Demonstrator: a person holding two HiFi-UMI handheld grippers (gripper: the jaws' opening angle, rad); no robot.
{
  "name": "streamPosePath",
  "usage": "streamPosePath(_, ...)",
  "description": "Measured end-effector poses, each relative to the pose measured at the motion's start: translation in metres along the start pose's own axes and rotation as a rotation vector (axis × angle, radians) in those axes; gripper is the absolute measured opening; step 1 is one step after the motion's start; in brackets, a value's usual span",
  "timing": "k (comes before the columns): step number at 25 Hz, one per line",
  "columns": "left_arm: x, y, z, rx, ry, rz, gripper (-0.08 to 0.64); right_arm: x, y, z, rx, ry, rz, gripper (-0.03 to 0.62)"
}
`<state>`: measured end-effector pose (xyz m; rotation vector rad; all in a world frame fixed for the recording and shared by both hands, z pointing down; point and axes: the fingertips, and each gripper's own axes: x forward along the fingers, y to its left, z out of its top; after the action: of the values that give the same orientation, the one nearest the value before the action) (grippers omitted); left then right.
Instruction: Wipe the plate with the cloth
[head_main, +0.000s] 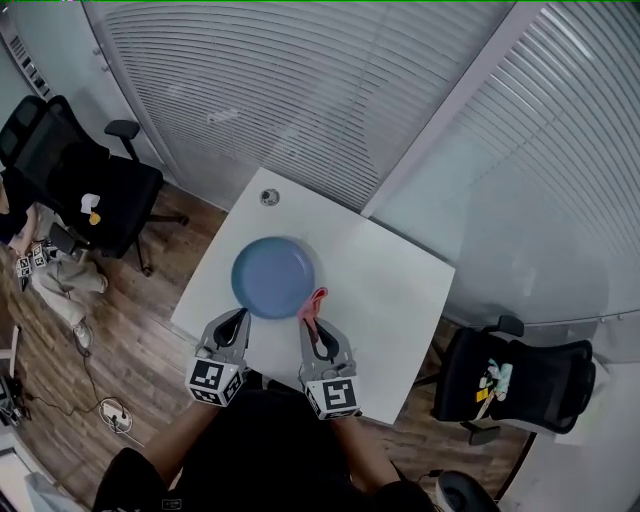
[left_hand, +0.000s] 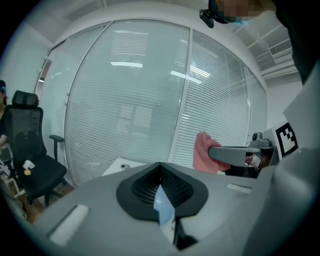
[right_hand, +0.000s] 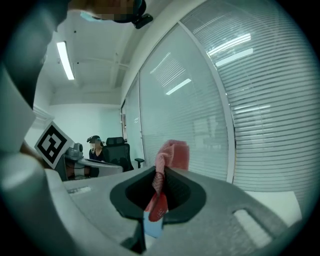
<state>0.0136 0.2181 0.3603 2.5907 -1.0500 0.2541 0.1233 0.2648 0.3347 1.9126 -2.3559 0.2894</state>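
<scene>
White table (head_main: 400, 300), blue plate (head_main: 272, 277) flat near its middle. Left gripper (head_main: 239, 318) above plate's near-left rim, jaws clenched together, nothing visible between. Right gripper (head_main: 311, 320) clamps pink cloth (head_main: 317, 298), just beside plate's near-right rim.

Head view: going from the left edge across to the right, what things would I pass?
black office chair → left gripper → blue plate → right gripper → second black chair
</scene>
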Motion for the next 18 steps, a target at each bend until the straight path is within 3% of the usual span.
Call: streamPosePath(18,-0.029,-0.035,0.002,0.023,-0.058,0.009,0.002,-0.041,0.016,-0.001,0.003,-0.015,0.011,0.027)
